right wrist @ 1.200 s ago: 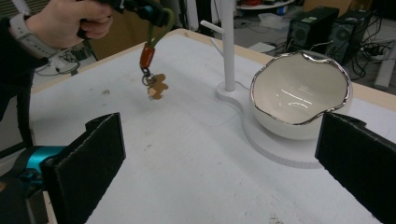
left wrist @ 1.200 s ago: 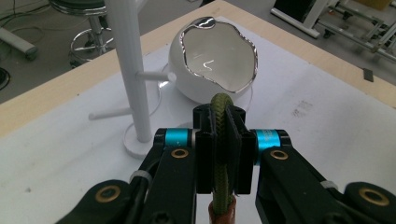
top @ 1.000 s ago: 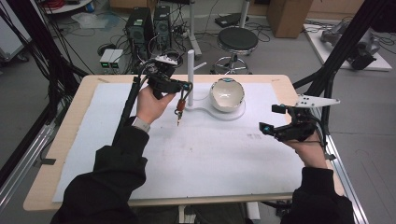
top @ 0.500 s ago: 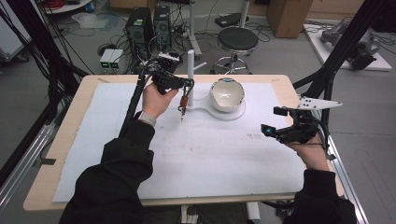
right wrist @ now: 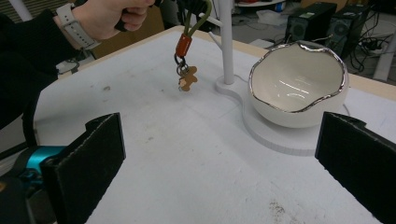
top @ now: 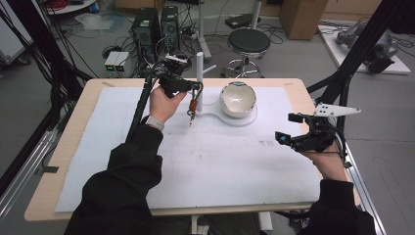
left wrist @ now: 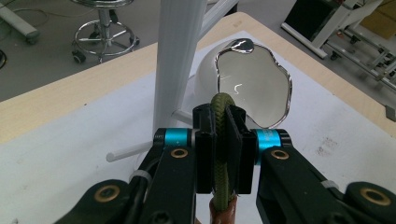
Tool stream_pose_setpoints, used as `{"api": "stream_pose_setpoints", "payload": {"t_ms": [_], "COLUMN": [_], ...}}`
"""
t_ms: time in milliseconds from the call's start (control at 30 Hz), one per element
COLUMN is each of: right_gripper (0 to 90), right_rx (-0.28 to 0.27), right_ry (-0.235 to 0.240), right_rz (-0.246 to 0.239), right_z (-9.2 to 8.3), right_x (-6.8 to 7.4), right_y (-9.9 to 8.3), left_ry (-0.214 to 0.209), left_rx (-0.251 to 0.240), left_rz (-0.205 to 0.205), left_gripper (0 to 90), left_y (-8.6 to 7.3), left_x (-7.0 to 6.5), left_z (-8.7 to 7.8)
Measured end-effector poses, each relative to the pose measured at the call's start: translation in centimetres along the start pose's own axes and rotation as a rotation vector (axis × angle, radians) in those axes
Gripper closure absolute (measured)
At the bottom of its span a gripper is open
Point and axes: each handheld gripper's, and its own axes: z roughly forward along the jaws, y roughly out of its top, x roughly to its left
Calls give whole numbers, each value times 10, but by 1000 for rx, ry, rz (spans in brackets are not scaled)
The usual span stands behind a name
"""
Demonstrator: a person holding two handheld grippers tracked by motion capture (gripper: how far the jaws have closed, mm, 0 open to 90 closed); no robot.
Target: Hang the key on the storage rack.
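Note:
A keychain [top: 193, 105] with a green cord loop, a red-brown sleeve and a small gingerbread charm [right wrist: 188, 79] hangs above the white mat. My left gripper [top: 195, 91] is shut on the green cord [left wrist: 219, 109], just in front of the white post [top: 199, 72] with side pegs. The post [left wrist: 177, 56] rises close behind the jaws, which stand pressed together on the cord. To the right of the post sits a white bowl [top: 238, 99] with a silver rim. My right gripper [top: 288, 128] hovers open at the table's right side, holding nothing, and it faces the bowl [right wrist: 299, 79] and keychain [right wrist: 184, 46].
The post and bowl share a flat white base [right wrist: 280, 137] on a white mat [top: 210, 161] that covers the wooden table [top: 73, 132]. Behind the table stand a stool [top: 248, 43] and computer towers [top: 155, 27]. Black frame struts [top: 352, 63] rise at the right.
My left gripper has carried the keychain slightly up and to the right, closer to the post. The right gripper has hardly moved.

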Motion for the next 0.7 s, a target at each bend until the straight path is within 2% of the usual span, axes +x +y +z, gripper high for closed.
{"api": "stream_pose_setpoints", "payload": {"t_ms": [333, 467, 533, 600, 700], "right_gripper": [9, 9, 9, 9, 9], "right_rx": [3, 5, 5, 8, 10], "right_ry": [2, 2, 3, 3, 1], "right_rz": [-2, -6, -4, -3, -5], "right_z": [1, 2, 2, 2, 2], "right_x": [0, 1, 1, 1, 1], "right_y": [0, 0, 0, 0, 0], "left_ry": [15, 23, 35, 24, 10], "left_rx": [-4, -18, -17, -4, -2], "left_rz": [1, -4, -15, -33, -32], "left_gripper": [816, 761, 694, 558, 375], "left_y": [0, 1, 1, 0, -1], "left_x": [1, 3, 4, 6, 7], "left_z": [-2, -4, -4, -4, -5]}}
